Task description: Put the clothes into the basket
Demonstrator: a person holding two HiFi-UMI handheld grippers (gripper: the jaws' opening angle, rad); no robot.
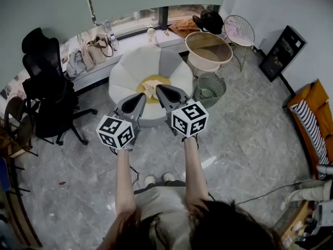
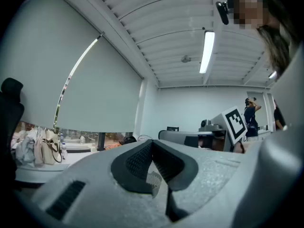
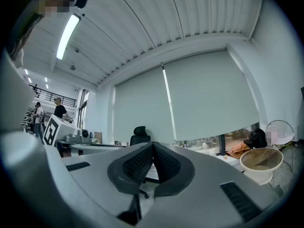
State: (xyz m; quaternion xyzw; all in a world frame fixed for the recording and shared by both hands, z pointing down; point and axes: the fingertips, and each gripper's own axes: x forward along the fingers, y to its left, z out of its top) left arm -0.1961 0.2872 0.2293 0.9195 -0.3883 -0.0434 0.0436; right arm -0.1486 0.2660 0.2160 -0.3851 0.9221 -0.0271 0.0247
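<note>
In the head view a pale cloth (image 1: 150, 90) lies on the yellow cushion (image 1: 157, 80) of a white petal-shaped chair (image 1: 130, 74). A green wire basket (image 1: 210, 89) stands on the floor to the right of the chair. The person holds both grippers level in front of the chair. The left gripper (image 1: 140, 98) is shut and holds nothing, and its pads meet in the left gripper view (image 2: 152, 144). Close beside it, the right gripper (image 1: 162, 90) is also shut and empty, its pads together in the right gripper view (image 3: 153, 146). Both tips hover just short of the cloth.
A round beige tub (image 1: 208, 49) stands behind the basket, with a wire chair (image 1: 238, 33) to its right. Black office chairs (image 1: 48, 85) stand at the left. Bags (image 1: 97, 47) and orange clothes (image 1: 183, 26) lie on the window ledge. An orange sofa (image 1: 318, 120) is at the right edge.
</note>
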